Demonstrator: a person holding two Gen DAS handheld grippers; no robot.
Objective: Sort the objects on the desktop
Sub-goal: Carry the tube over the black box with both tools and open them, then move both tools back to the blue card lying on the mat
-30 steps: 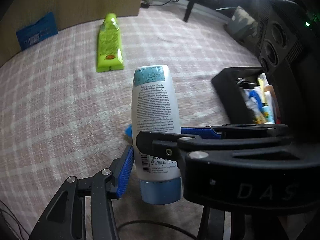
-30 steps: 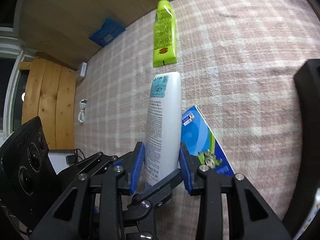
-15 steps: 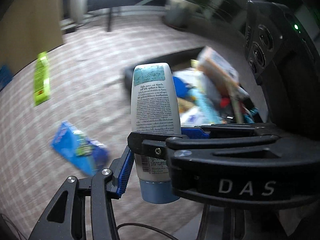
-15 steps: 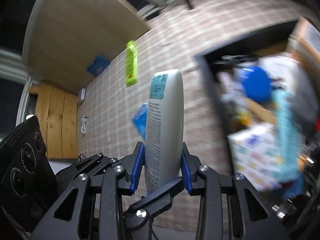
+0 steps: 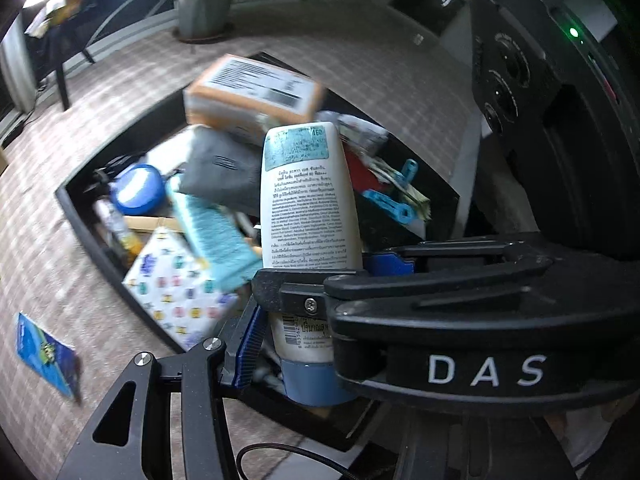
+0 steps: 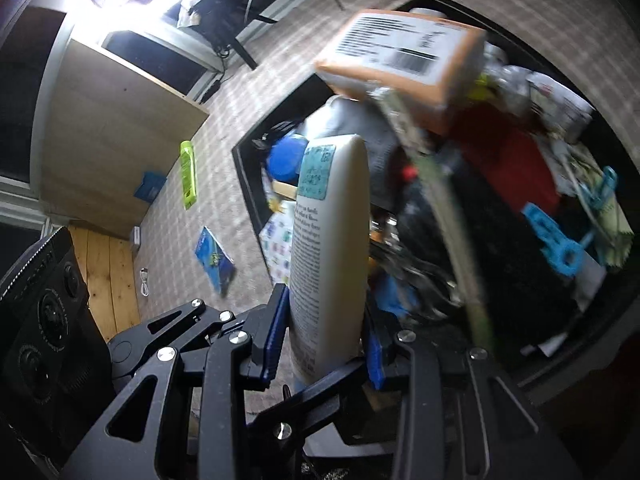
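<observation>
The black bin (image 6: pixel 240 168) has swung beneath the tube (image 6: pixel 328 264) clamped in both hand-held grippers.

The lotion tube (image 5: pixel 308 204) is white with a teal label patch, black print and a blue cap. The bin (image 5: pixel 80 216) is black. The box (image 5: pixel 252 94) is orange with a white barcode label. The cloth (image 5: pixel 48 264) is pinkish-beige plaid. The packet (image 6: pixel 214 258) is blue; another tube (image 6: pixel 188 174) is lime green.
</observation>
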